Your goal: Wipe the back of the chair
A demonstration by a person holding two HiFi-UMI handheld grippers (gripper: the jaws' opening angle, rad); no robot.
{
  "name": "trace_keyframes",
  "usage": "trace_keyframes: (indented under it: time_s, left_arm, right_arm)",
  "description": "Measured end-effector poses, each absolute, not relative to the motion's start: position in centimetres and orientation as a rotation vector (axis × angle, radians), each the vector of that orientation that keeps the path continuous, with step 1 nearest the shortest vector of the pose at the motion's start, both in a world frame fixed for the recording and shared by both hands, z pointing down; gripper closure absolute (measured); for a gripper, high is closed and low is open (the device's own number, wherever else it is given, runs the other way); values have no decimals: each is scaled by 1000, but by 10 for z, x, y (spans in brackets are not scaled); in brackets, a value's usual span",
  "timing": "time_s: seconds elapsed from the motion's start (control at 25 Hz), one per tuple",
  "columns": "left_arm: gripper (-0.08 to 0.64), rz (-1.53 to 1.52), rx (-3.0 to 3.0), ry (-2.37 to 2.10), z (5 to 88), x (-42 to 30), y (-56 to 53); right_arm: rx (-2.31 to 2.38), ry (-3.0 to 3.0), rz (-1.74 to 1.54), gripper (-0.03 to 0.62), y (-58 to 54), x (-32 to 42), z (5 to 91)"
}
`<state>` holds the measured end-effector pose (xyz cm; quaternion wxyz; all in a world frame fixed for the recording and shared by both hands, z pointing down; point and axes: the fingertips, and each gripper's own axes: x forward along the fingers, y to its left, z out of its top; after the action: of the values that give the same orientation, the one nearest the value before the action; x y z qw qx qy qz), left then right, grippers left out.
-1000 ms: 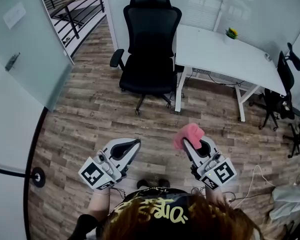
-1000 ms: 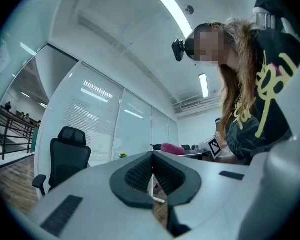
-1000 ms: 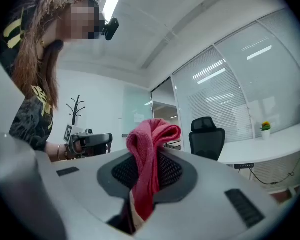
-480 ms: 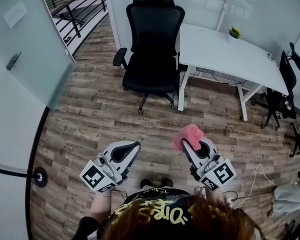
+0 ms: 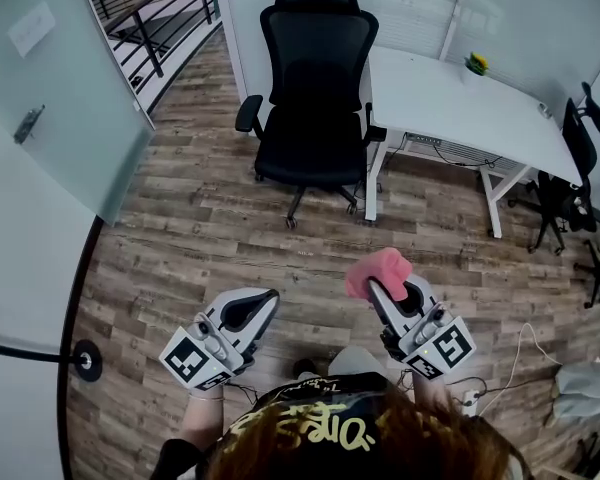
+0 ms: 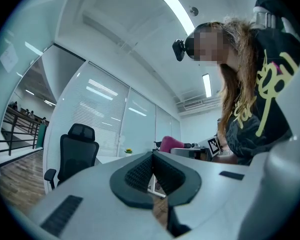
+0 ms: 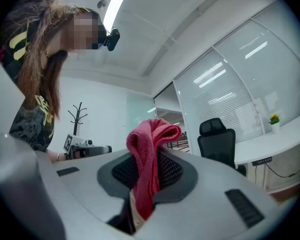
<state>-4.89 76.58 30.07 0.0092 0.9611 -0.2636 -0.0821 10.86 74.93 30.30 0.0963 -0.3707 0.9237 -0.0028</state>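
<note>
The black high-backed office chair looks matt, its back a mesh-like fabric; the pink towelling cloth is nubby and soft; the right gripper has a smooth matt grey plastic shell with ribbed black pads; the wood-grain plank floor is dull.

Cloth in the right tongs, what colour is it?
The cloth is pinkish red; the right gripper view shows it best.
</note>
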Motion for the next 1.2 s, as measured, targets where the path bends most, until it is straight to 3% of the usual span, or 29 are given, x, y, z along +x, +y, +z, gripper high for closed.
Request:
trace_keyframes:
  time_s: [0.48, 1.2]
  left_arm:
    - [568, -324, 2954, -844, 304, -63, 718]
    - [568, -392, 3012, -873, 266, 5, 492]
  right_arm:
    - [-932, 2798, 178, 525, 720, 87, 291]
    - [-936, 2831, 160, 525, 488, 143, 287]
